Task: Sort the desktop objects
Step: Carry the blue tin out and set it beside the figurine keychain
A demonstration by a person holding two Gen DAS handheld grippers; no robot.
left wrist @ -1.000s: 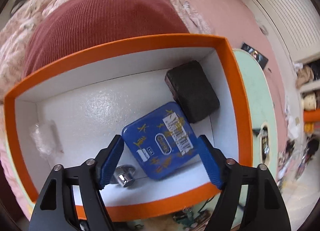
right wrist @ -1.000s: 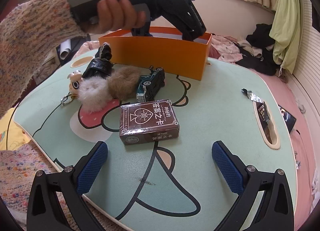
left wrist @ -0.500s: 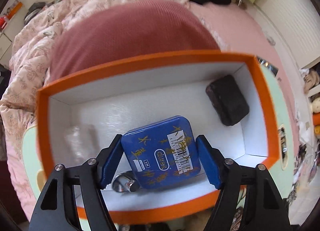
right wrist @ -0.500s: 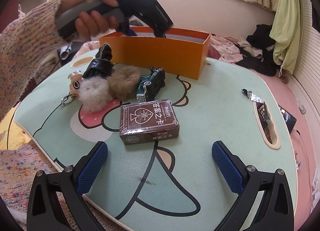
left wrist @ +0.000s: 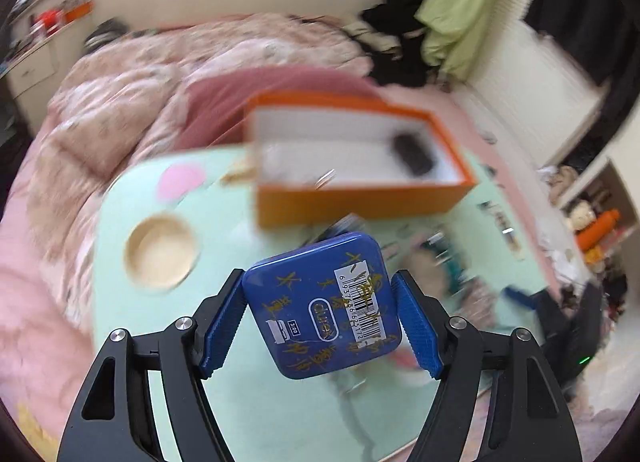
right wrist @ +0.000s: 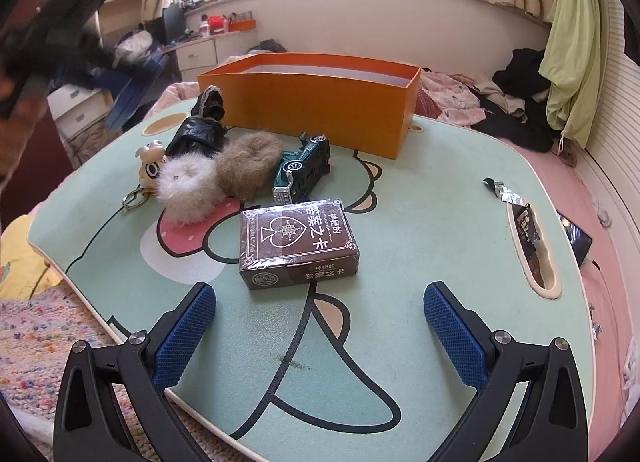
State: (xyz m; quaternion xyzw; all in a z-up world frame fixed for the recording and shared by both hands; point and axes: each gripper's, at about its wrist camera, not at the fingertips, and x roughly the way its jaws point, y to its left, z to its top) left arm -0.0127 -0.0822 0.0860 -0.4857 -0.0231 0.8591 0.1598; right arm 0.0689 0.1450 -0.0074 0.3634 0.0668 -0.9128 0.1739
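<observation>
I count one orange box (right wrist: 316, 106), one blue tin (left wrist: 324, 304), one brown card pack (right wrist: 298, 242), two fur scrunchies, white (right wrist: 186, 190) and tan (right wrist: 248, 164), one green toy car (right wrist: 304, 168), one black bag (right wrist: 200, 130) and one small figure keyring (right wrist: 150, 170), all but the tin on or over my mint table (right wrist: 420, 222).

The tin sits in my left gripper (left wrist: 320, 322), clamped flat between the two blue pads (left wrist: 222, 326), barcode label up, tilted a little. It hangs in the air above the table, outside the box and on the near side of its front wall. My right gripper (right wrist: 320, 338) is spread wide with nothing in it, low over the near table edge; the card pack lies just beyond its tips, roughly centred between them, not touching either.

The left view looks down into the box (left wrist: 360, 166): white inside, one dark object (left wrist: 414, 154) at the right end and something shiny near the front wall that I can't make out through the blur. It also shows a round cream recess (left wrist: 160, 250) in the table. The right view hides the box floor but gives the sharp row of things in front of it, plus a foil wrapper (right wrist: 500, 192) by the slot (right wrist: 532, 246) at the right. The left gripper shows there only as a dark blur at upper left.
</observation>
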